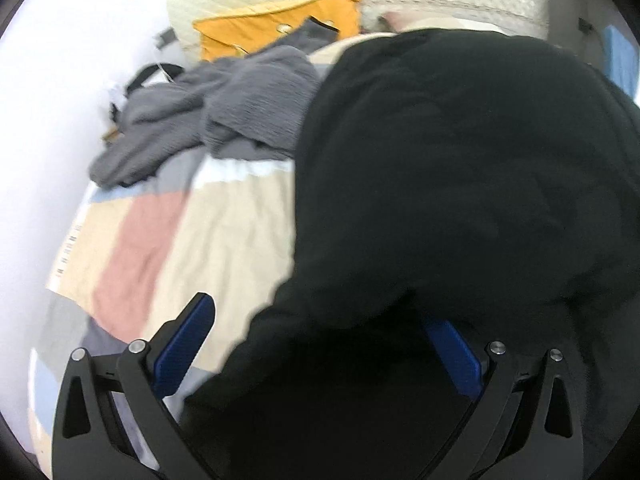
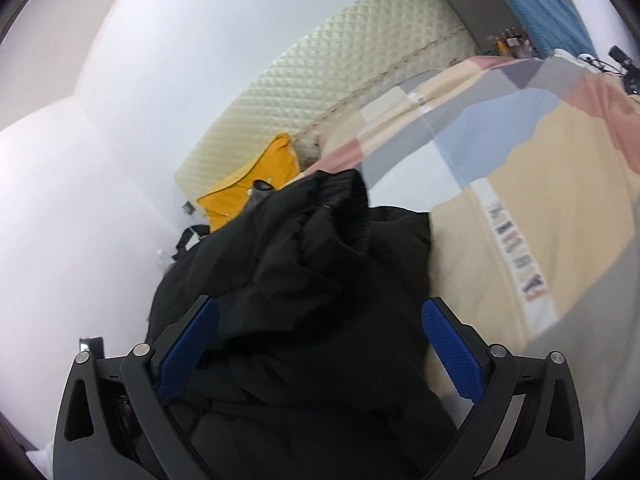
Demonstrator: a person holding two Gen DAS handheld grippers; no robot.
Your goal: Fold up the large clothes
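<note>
A large black padded jacket point(image 1: 460, 184) lies bunched on the patchwork bed cover point(image 1: 224, 224). My left gripper point(image 1: 320, 316) is open, its blue-padded fingers point(image 1: 188, 344) spread wide over the jacket's near edge; black fabric covers the tip of the right finger. In the right wrist view the same jacket point(image 2: 304, 292) is heaped between the fingers of my right gripper point(image 2: 320, 316), which is open too. A ribbed cuff point(image 2: 348, 200) sticks up at the top of the heap. Neither gripper pinches the cloth.
A crumpled grey garment point(image 1: 224, 112) lies on the bed beyond the jacket. A yellow pillow point(image 1: 280, 20) and a cream quilted headboard point(image 2: 344, 64) stand at the far end. A white wall point(image 2: 100, 160) runs along the left. A blue cloth point(image 2: 536, 0) hangs at the far right.
</note>
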